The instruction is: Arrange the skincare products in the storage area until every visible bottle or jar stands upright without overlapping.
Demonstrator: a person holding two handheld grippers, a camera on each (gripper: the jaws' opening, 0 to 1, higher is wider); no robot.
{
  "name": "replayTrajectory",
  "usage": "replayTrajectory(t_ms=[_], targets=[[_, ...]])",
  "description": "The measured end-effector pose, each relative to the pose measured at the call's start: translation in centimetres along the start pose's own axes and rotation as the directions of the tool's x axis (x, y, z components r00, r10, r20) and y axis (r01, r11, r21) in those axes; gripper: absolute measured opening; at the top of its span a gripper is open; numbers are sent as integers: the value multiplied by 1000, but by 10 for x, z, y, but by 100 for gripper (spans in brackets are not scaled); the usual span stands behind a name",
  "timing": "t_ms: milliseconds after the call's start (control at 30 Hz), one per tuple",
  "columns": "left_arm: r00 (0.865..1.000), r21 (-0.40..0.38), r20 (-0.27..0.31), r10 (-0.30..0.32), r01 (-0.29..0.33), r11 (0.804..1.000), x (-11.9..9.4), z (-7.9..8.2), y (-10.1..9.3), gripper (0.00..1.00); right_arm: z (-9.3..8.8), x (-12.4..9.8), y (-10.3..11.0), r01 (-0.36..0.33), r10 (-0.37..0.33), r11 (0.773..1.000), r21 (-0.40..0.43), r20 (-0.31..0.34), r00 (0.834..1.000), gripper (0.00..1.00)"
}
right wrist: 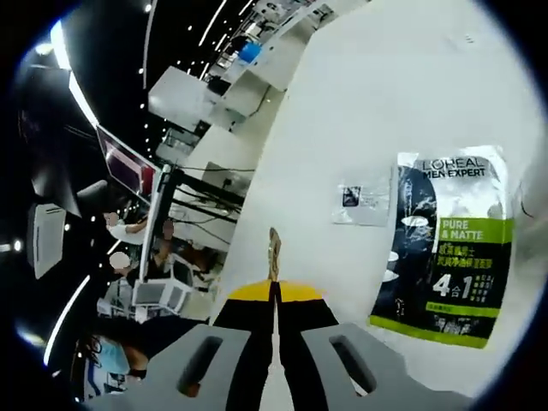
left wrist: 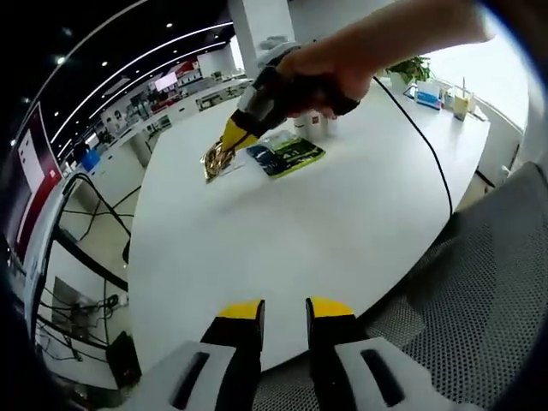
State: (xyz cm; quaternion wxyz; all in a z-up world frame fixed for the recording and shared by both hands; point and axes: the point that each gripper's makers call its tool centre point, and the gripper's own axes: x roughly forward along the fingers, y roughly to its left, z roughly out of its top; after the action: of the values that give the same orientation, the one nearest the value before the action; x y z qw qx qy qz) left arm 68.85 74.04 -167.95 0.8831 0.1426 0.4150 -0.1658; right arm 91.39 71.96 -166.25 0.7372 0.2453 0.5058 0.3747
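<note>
My right gripper (right wrist: 275,287) is shut on a thin gold sachet (right wrist: 274,250), seen edge-on above the jaw tips. In the left gripper view a hand holds that gripper (left wrist: 229,137) over the far part of the white table (left wrist: 282,240), with the gold sachet (left wrist: 217,159) hanging from its yellow tips. A black and green L'Oreal Men Expert packet (right wrist: 449,244) lies flat to the right, and it also lies beside the sachet (left wrist: 288,154). A small white sachet (right wrist: 364,204) lies flat next to it. White jars (left wrist: 315,125) stand behind the hand. My left gripper (left wrist: 285,310) hangs open over the near table edge, holding nothing.
A black cable (left wrist: 424,141) runs across the table from the hand. A potted plant (left wrist: 411,67) and small boxes (left wrist: 431,94) stand at the far right end. A grey mesh chair (left wrist: 488,300) is at the near right. Desks and seated people (right wrist: 128,231) lie beyond the table's edge.
</note>
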Motion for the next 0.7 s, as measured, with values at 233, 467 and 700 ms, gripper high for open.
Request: replayTrajectory(t_ms=[233,467,700], targets=[[1000,-7,-4,-1,1,1000,2,-4,0,20,5,3,-6,17,-17,1000,19,-11,1000,0],[1000,-6,-7,-4,4,1000,2,-5,0,20,-2,9,-22,63,-63,998,7,-50,997,0],[1000,-8,-7,-1,1,1000,2,-5,0,20,-12,9,-40,121,-120,993,3,-91,989,0]])
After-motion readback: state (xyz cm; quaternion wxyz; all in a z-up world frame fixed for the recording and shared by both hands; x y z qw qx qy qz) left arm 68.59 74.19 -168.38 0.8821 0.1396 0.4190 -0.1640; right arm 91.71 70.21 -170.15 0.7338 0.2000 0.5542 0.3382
